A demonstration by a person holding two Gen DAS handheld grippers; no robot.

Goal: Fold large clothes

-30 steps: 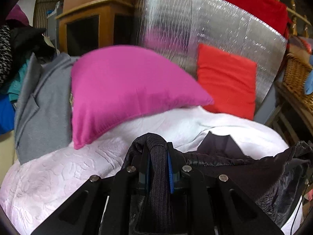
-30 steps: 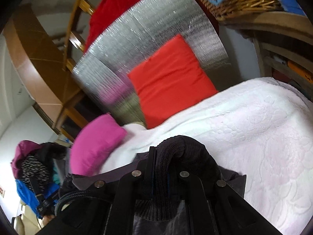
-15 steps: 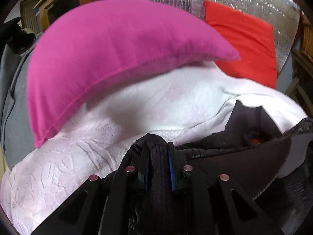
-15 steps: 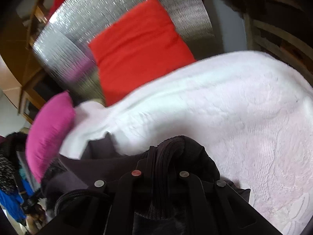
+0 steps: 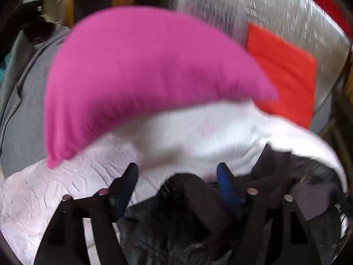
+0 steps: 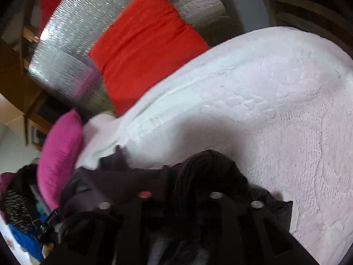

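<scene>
Left wrist view
Left gripper [image 5: 177, 172]: jaws spread wide, the blue-padded fingers [image 5: 227, 187] standing well apart with nothing pinched between them.
Dark black-purple garment [image 5: 189, 203]: bunched in a heap between and below the open fingers; its ribbed edge sits in the gap, and whether it touches either pad cannot be told. More of it trails to the right [image 5: 308, 176] over the bedding.
White textured bedspread [image 5: 55, 190]: lies under the garment and runs up towards the pillows.
Magenta pillow [image 5: 141, 72]: rests on the bedspread beyond the gripper, blurred.
Red cushion [image 5: 284, 75]: to the right of the magenta pillow, leaning on a silver quilted foil panel [image 5: 253, 6].
Grey cloth [image 5: 22, 110]: heaped at the left edge beside the magenta pillow.

Right wrist view
Right gripper [image 6: 189, 176]: jaws drawn narrow, clamped on a thick ribbed fold of the dark garment [image 6: 205, 167] that bulges up between the fingers.
Garment: the rest spreads leftward [image 6: 123, 176] on the bedspread [image 6: 275, 101], near the gripper body.
Red cushion [image 6: 145, 44]: propped against the foil panel [image 6: 72, 35] at the far end of the bed.
Magenta pillow [image 6: 59, 154]: at the left, just beside the garment's far edge.
Pile of mixed clothes [image 6: 19, 209]: lower left corner, beyond the pillow.
</scene>
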